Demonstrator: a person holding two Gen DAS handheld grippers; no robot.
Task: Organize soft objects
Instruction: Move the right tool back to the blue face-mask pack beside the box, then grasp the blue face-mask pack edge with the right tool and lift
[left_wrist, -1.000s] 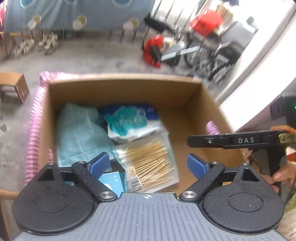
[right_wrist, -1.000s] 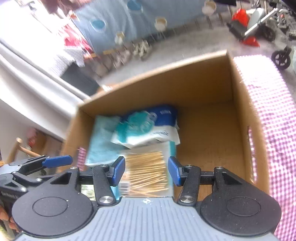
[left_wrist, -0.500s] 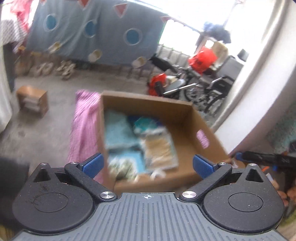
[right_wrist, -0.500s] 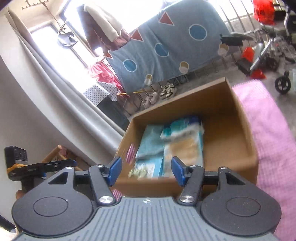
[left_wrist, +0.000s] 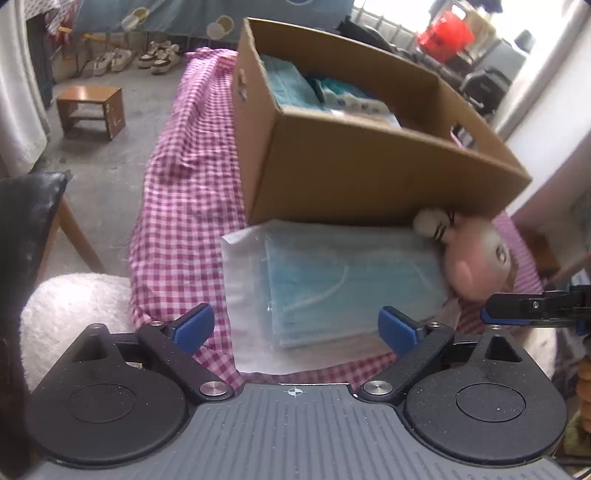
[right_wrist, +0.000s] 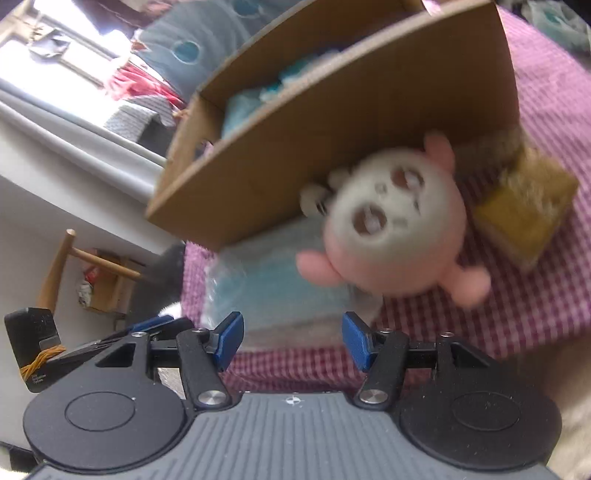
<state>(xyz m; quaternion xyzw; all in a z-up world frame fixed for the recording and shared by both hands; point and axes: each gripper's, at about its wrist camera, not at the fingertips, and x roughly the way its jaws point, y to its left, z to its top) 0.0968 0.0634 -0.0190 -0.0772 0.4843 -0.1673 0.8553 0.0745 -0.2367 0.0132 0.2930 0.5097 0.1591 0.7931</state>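
Clear plastic pack of blue face masks (left_wrist: 332, 288) lies flat on the pink-white checked cloth (left_wrist: 177, 221), its far edge touching the front wall of the cardboard box (left_wrist: 369, 166). Pink-and-white round plush toy (right_wrist: 395, 229) sits at the pack's right end, overlapping its corner and leaning on the box front; blurred in the right wrist view. Just right of the plush, a yellow-brown sponge-like block (right_wrist: 524, 210) with a darker rough top, resting on the cloth by the box corner.

Box is open-topped, corrugated, with hand cutouts; inside are teal folded cloth (left_wrist: 288, 88) and soft packets, partly hidden by the wall.

Left gripper (left_wrist: 295, 325) wide open over the near edge of the mask pack, blue pads empty; its jaws have just closed in a little. Right gripper (right_wrist: 291, 339) about half open, nothing between the pads, mask pack and plush ahead.

Around: fluffy white cushion (left_wrist: 74, 310) at left, wooden stool (left_wrist: 92, 110), shoes (left_wrist: 147, 59) on the concrete floor.
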